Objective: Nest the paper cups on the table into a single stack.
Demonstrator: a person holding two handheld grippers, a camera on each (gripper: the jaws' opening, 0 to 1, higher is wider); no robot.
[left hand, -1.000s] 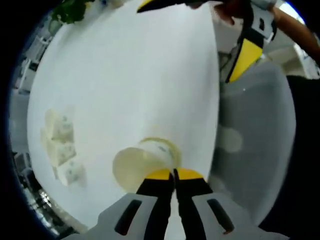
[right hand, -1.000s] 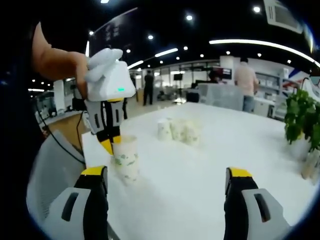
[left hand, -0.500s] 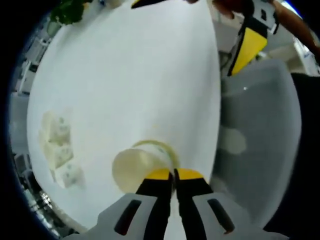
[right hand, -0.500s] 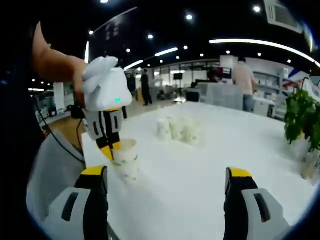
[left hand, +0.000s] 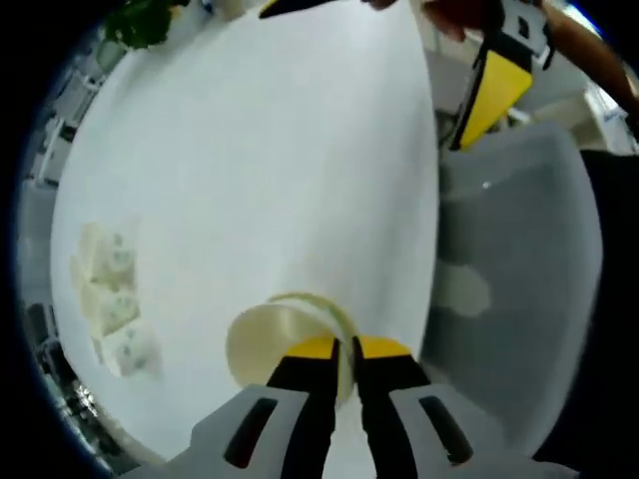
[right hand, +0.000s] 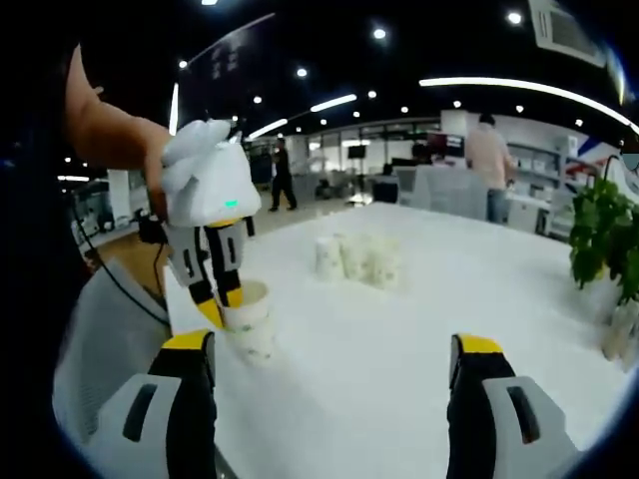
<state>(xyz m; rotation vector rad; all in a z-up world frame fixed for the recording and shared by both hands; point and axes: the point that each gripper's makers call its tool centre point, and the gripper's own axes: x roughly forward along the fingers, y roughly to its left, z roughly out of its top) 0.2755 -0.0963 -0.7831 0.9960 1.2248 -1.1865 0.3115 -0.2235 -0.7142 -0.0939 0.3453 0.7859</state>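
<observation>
Over on the left of the right gripper view, the left gripper [right hand: 220, 304] stood at the table's near corner with its yellow tips pinched on the rim of a paper cup [right hand: 250, 321], one tip inside the mouth and one outside. The left gripper view confirmed it: jaws nearly together with the cup wall between them, the open mouth [left hand: 285, 344] just ahead of the tips. The cup appeared tilted, its base at or just above the white table [right hand: 399, 339]; whether it was lifted clear could not be told.

Moving toward the middle, a small cluster of cups [right hand: 357, 261] waited upright, well apart from the held one. Further right, the right gripper [right hand: 329, 349] hung with its jaws wide apart and nothing between them. A potted plant [right hand: 604, 239] sat at the far right edge.

The job, by my reading, was to carry this cup across. Best done with a light pinch so the rim does not crush, cup kept upright, lowered straight into a waiting mouth.
</observation>
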